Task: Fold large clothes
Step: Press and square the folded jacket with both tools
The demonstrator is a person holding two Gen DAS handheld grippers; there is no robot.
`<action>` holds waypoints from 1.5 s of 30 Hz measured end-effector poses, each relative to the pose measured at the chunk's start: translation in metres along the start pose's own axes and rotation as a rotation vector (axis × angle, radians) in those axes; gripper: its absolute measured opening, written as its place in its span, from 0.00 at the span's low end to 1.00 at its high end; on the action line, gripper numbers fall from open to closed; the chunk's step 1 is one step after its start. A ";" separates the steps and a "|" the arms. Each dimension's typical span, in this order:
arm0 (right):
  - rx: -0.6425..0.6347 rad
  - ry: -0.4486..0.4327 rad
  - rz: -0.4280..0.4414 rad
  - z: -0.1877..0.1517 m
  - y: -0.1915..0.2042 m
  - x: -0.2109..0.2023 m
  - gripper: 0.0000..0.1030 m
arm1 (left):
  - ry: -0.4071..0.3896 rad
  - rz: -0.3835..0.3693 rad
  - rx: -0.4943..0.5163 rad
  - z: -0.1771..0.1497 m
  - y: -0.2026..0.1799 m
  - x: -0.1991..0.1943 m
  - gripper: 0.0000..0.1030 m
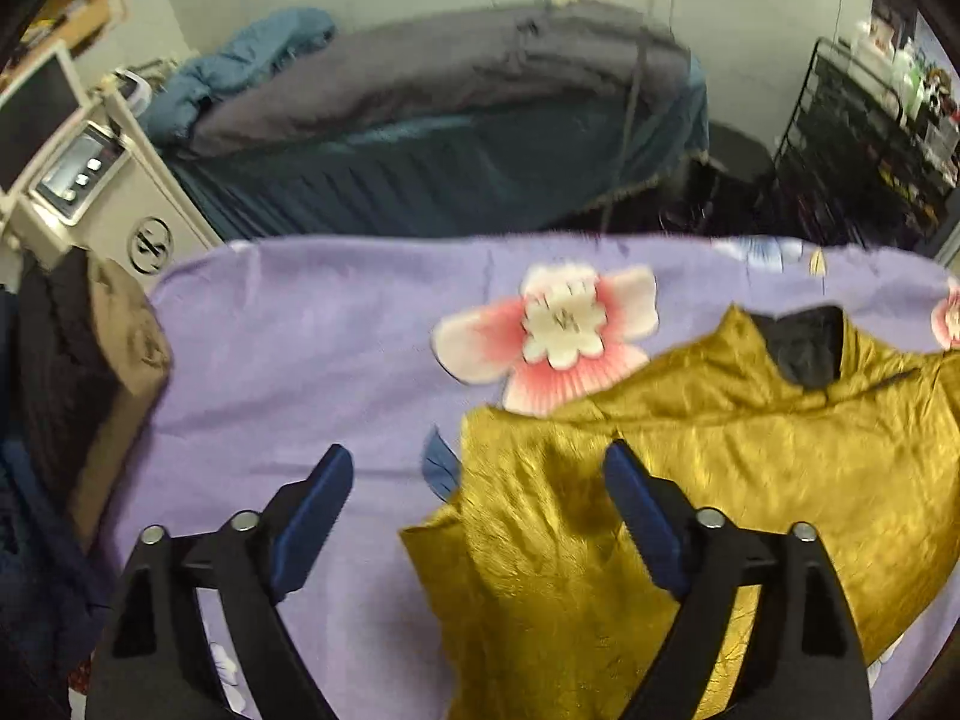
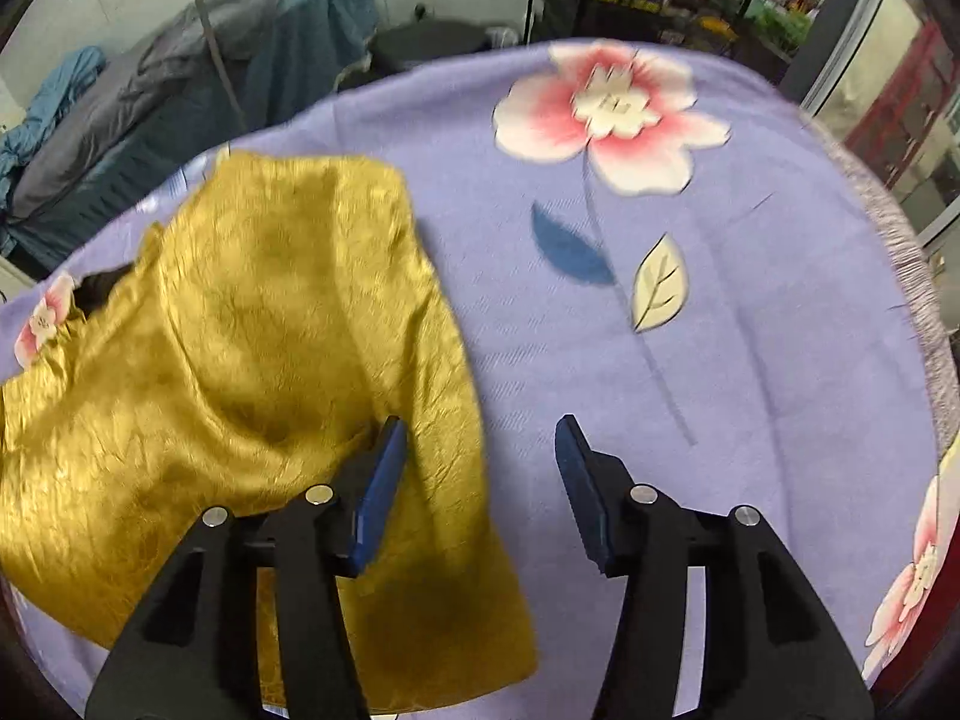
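We find no readable words or numbers anywhere. We see only a round black emblem on the pale cabinet, its marking illegible.

lilac flowered blanket, beyond it a bed with grey and blue bedding, dark wire rack alongside

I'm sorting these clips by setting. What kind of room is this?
Probably a bedroom or lived-in studio: a bed with grey and blue bedding, a black wire storage rack, and a lilac flowered blanket as folding surface.
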State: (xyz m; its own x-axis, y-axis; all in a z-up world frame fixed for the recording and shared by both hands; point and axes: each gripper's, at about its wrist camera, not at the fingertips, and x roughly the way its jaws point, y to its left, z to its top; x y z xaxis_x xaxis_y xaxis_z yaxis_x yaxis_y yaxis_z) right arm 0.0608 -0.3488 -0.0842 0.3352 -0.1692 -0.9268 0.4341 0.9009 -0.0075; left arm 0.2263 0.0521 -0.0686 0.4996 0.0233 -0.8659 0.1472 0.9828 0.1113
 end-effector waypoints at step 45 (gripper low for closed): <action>-0.442 0.091 0.061 -0.069 0.171 0.025 0.92 | 0.157 -0.124 0.170 -0.083 -0.119 0.047 0.95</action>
State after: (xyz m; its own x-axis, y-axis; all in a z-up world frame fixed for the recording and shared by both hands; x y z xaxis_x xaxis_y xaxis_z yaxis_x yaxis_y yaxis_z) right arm 0.0856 -0.1718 -0.1346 0.2653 -0.0926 -0.9597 0.0103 0.9956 -0.0932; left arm 0.1610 -0.0489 -0.1631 0.3321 -0.0540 -0.9417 0.3471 0.9353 0.0688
